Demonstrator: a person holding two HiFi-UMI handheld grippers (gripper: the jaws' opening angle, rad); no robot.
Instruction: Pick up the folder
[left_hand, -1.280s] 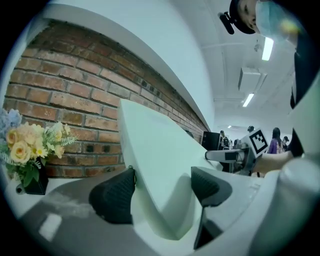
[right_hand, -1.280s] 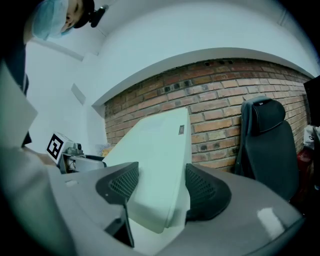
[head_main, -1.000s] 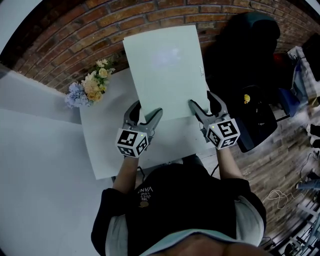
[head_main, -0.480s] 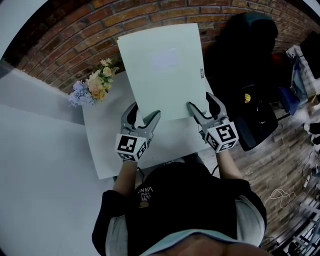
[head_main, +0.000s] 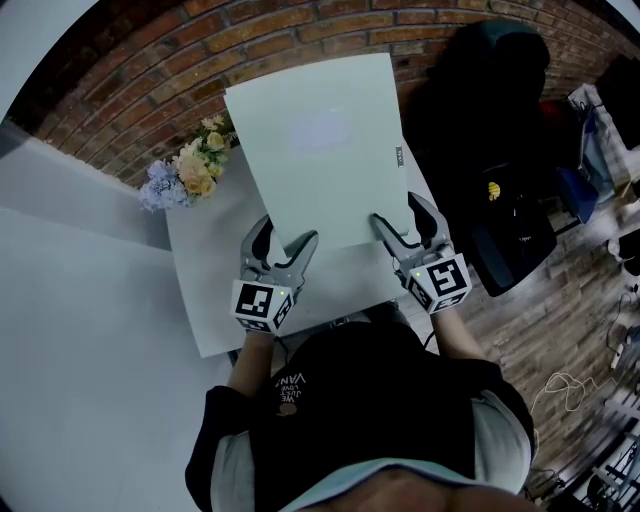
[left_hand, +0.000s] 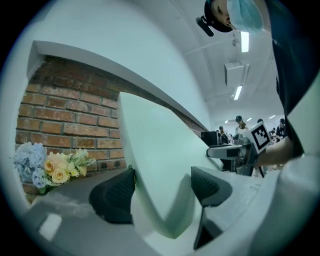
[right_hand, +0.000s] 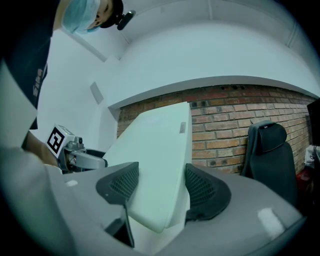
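Folder (head_main: 315, 140) first: the pale green sheet-like folder is up at a slant above the white counter (head_main: 200, 300), its top edge reaching out over the brick wall (head_main: 150, 80) in the head view and its lower edge towards you, carried at its two lower corners. Your left claw (head_main: 287, 232) has the left corner. In the left gripper view that claw (left_hand: 163, 175) stands wide, and the folder runs crosswise through the gap, its edge hard against the left pad and its face by the right pad. Your right claw (head_main: 398, 208) has the right corner. In the right gripper view that claw (right_hand: 162, 170) is also set wide, with the folder wedged slantwise between its pads and touching both. A small grey label (head_main: 397, 156) sits near the folder's right edge. A bunch of yellow, white and blue flowers (head_main: 185, 172) lies at the counter's far left corner against the wall, well apart from the folder. A black office chair (right_hand: 267, 147) stands off to your right, beside the counter.
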